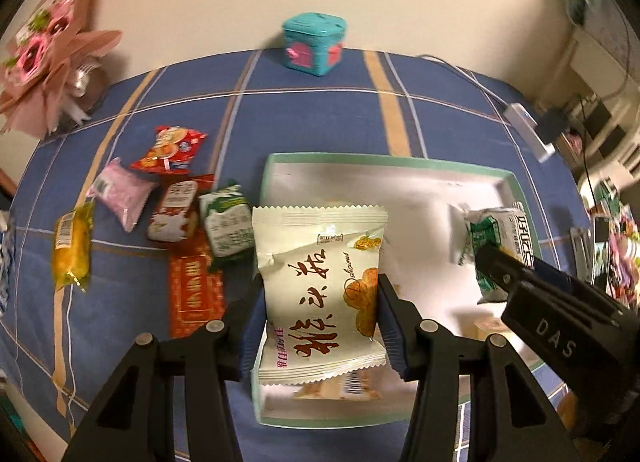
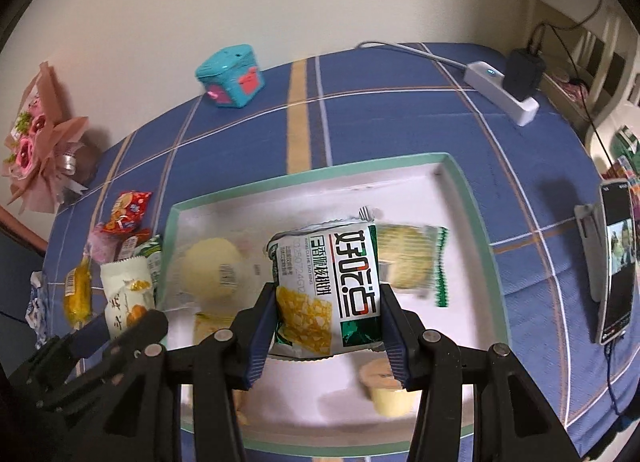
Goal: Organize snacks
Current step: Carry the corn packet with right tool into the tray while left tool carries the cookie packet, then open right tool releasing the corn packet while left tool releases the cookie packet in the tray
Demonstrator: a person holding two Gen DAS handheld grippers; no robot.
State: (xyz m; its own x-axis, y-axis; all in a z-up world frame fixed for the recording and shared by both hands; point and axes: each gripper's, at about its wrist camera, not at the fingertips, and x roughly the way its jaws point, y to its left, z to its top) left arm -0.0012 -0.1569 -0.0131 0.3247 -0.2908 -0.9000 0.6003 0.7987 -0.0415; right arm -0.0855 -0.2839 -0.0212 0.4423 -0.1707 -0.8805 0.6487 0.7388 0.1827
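Note:
A white box with a green rim (image 1: 384, 160) (image 2: 304, 182) lies on the blue checked cloth. My left gripper (image 1: 320, 302) is shut on a cream snack packet with red characters (image 1: 320, 262), held over the box's left edge; it also shows in the right wrist view (image 2: 128, 298). My right gripper (image 2: 328, 310) is shut on a white and green snack packet (image 2: 332, 282), held above the box; it also shows in the left wrist view (image 1: 496, 238). Inside the box lie a round yellow cake (image 2: 212, 266), a green-edged cake packet (image 2: 412, 262) and a jelly cup (image 2: 386, 388).
Several loose snacks lie left of the box: red packet (image 1: 170, 150), pink packet (image 1: 120, 192), yellow packet (image 1: 72, 246), green-white packet (image 1: 228, 222). A teal cube box (image 1: 314, 44) stands at the back, a bouquet (image 1: 48, 50) at left, a power strip (image 2: 504, 90) and a phone (image 2: 616, 258) at right.

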